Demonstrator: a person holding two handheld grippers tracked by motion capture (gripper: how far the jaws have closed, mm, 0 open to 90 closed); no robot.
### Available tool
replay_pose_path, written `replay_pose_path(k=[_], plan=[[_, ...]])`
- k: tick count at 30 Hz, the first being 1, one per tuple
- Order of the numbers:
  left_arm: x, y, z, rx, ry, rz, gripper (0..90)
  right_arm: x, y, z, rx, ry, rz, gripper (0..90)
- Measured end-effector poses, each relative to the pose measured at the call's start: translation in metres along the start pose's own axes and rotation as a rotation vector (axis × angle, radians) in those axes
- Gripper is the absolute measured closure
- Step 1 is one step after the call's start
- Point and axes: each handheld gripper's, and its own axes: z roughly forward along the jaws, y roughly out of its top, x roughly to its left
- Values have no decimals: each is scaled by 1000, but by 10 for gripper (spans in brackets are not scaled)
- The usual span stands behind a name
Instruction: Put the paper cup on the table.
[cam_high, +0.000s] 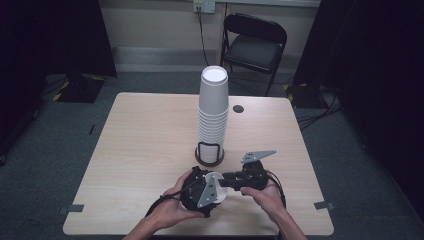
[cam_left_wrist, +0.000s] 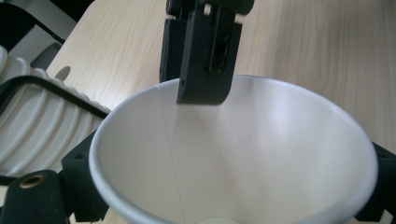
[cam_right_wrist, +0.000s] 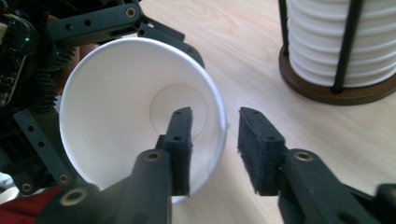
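A single white paper cup (cam_high: 216, 186) is held on its side low over the near part of the pale wooden bench (cam_high: 145, 145), its open mouth turned toward the right gripper (cam_high: 226, 180). The left gripper (cam_high: 200, 192) has its black jaws closed against the outside of the cup; in the left gripper view the jaws press on the cup's (cam_left_wrist: 233, 154) wall at both lower corners, with the rim wide and round between them. The right gripper (cam_right_wrist: 215, 151) straddles the cup's rim: one jaw sits inside the cup (cam_right_wrist: 116, 107), the other outside it, and a clear gap shows between the outer pad and the paper wall, so these jaws stand partly apart and clamp nothing. From the left gripper view, the right gripper (cam_left_wrist: 201, 88) dips over the far rim.

Farther back on the bench, near its middle, a tall stack of white paper cups (cam_high: 213, 110) stands upright in a dark round holder with thin black wire uprights (cam_high: 209, 156). The held cup lies near that holder, on the person's side of it
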Motion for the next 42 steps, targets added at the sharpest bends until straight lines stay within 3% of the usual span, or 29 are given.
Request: replay_pose_path(k=[2, 3, 4, 7, 9, 11, 18, 25, 31, 42], plan=[[0, -2, 1, -29, 13, -44, 113, 1, 1, -1, -13, -4, 3, 588], [1, -3, 1, -33, 8, -52, 113, 1, 1, -2, -18, -10, 2, 578], [4, -4, -1, -5, 7, -26, 113, 1, 1, -2, -19, -11, 2, 573], [5, -7, 0, -33, 15, -85, 112, 1, 1, -3, -31, -21, 4, 562], [9, -9, -3, -15, 9, -74, 112, 1, 1, -5, -40, -26, 6, 545], [12, -11, -5, -14, 7, -95, 112, 0, 1, -6, -50, -44, 5, 533], [20, -22, -11, -48, 14, -196, 110, -1, -1, -9, -70, -73, 13, 462], [27, -28, -18, -116, 0, -329, 110, -3, -2, -8, -71, -114, 40, 259], [35, -38, -24, -177, -4, -460, 109, -7, -4, -13, -86, -143, 50, 225], [54, -52, -38, -224, 52, -595, 108, -17, -10, -27, -99, -203, 81, 206]])
